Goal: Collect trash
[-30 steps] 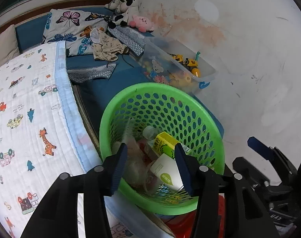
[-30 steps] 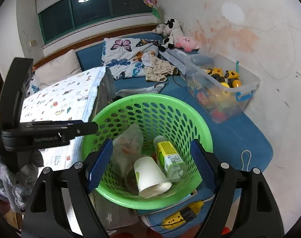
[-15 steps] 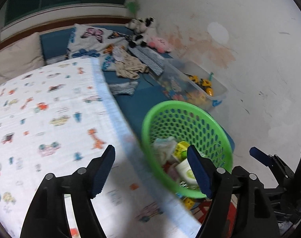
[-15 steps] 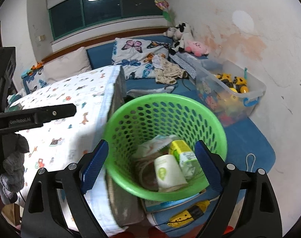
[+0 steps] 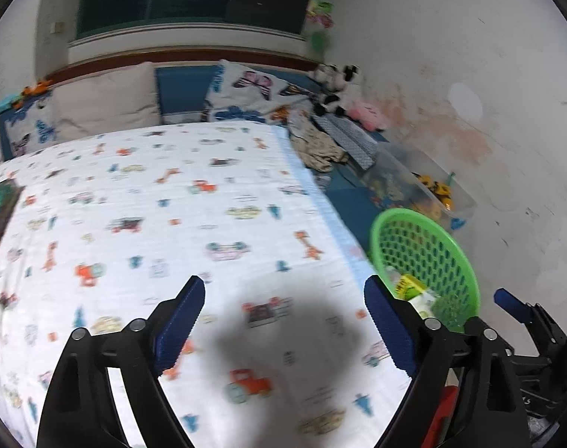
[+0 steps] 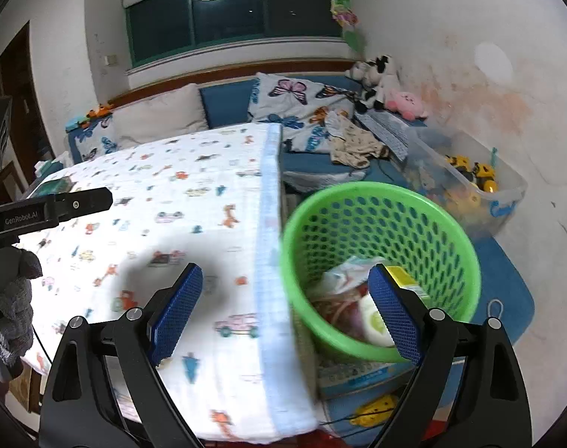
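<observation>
Bedroom walls and a dark window stand behind a bed under a cartoon-print blanket; beside its right edge sits the green basket holding a cup, a yellow carton and wrappers; 1 second ago both views looked straight into it, now it lies off to the right; the left gripper hangs over the blanket, jaws opening, nothing between them; the right gripper straddles the blanket's edge and the basket's rim, spread wide, empty.

My right gripper's finger hides part of the white paper cup inside the green perforated plastic basket; my left view is motion-blurred.
</observation>
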The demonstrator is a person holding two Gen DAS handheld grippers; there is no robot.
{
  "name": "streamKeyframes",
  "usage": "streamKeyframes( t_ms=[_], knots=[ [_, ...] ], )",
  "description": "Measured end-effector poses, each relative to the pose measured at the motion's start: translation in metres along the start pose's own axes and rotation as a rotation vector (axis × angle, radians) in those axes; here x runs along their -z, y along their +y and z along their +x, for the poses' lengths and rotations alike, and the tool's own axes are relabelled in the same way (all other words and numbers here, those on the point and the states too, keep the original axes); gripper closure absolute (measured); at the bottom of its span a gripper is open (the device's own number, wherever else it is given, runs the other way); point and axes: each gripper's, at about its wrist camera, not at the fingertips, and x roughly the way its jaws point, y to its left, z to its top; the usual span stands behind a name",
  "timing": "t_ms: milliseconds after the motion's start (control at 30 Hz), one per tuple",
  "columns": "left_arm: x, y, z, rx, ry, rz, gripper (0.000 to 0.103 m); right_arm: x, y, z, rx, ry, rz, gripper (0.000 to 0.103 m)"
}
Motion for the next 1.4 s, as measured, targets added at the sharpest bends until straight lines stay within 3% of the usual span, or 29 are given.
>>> streamKeyframes(
  t_ms=[300, 833, 1400],
  knots=[
    [0.018, 0.058, -0.034, -0.097, -0.030, -0.061, 0.014, -0.001, 0.040, -0.001, -0.041, 0.002, -0.023, 0.012],
    [0.042, 0.116, -0.060, -0.191, -0.034, -0.116, 0.011, -0.007, 0.085, 0.006, -0.099, 0.011, -0.053, 0.011],
    [0.053, 0.125, -0.061, -0.237, -0.013, -0.113, 0.011, 0.000, 0.087, 0.013, -0.113, 0.032, -0.046, 0.010]
  ],
)
